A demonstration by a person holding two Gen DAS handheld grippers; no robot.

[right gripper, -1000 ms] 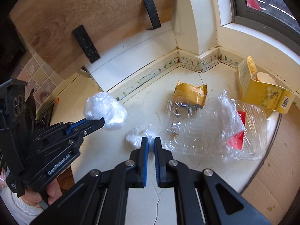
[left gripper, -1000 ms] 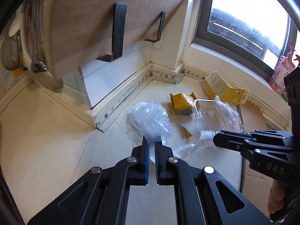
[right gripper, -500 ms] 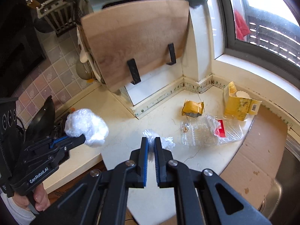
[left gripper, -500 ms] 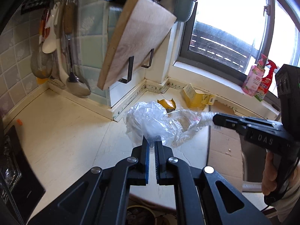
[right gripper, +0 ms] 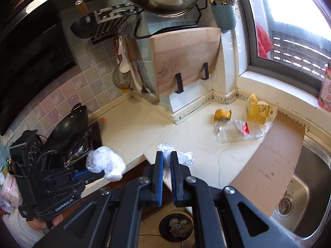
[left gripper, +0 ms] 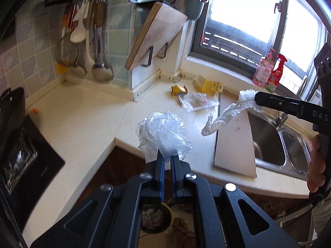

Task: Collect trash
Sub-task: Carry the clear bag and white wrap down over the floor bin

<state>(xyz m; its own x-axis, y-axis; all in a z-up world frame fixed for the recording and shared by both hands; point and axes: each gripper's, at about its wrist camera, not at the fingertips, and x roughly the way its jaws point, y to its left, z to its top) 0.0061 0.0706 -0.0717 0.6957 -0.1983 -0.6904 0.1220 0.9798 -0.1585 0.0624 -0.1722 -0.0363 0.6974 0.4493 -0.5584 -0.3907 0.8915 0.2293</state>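
A pale countertop is seen wrapping round a kitchen corner, with a steel sink at the right and a black hob at the left. A brown cardboard sheet is laid on the counter beside the sink. Below the near counter edge, on the floor, a round trash bin is visible, with some scraps already in it.

At the far corner three pieces of trash are left on the counter: a yellow carton, a crushed yellow wrapper and a clear plastic tray with a red scrap on it.

The left gripper is pressed together on a crumpled clear plastic bag, held above the near counter edge. The right gripper is likewise pinched on a crinkled strip of plastic film, which dangles over the cardboard in the left wrist view.

The task is judged to be partly done: two pieces are picked up and appear to be carried toward the bin, but neither is dropped in yet. After that, the three items by the far corner remain to be gathered.
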